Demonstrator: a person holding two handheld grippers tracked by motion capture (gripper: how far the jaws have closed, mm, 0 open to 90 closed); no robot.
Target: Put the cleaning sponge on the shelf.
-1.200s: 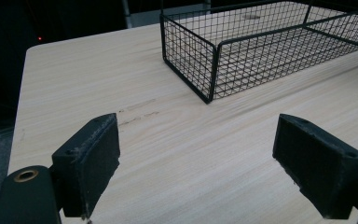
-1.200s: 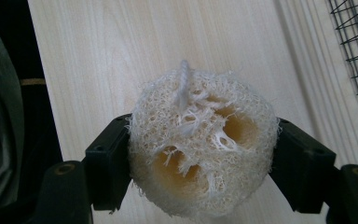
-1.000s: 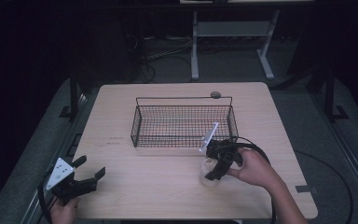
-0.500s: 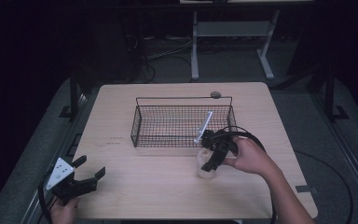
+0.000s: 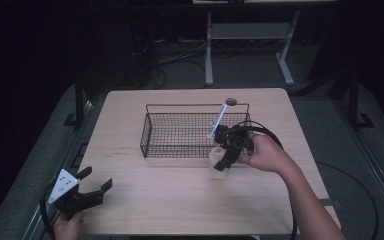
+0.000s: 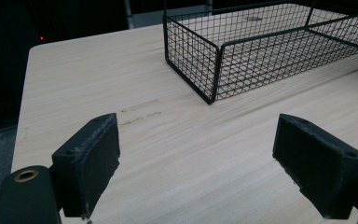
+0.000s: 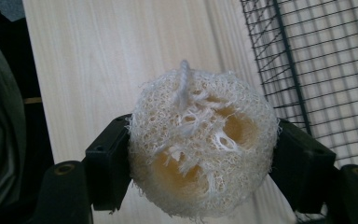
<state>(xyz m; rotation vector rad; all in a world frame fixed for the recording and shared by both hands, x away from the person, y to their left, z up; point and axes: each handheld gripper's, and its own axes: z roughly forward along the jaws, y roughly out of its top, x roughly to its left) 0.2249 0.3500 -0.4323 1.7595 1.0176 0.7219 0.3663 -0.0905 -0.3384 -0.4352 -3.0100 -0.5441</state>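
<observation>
Right gripper (image 7: 200, 154) view gives us the pinched loofah (image 7: 203, 144), pale, fibrous, round, beside wire basket (image 5: 192, 131), left gripper (image 6: 200, 158) spread wide over bare table (image 6: 177, 149).

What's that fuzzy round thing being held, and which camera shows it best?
The right gripper view: a loofah sponge sits close up between the right gripper fingers, fibres and string loop clear. The high view shows it as a small pale blob near the wire basket.
</observation>
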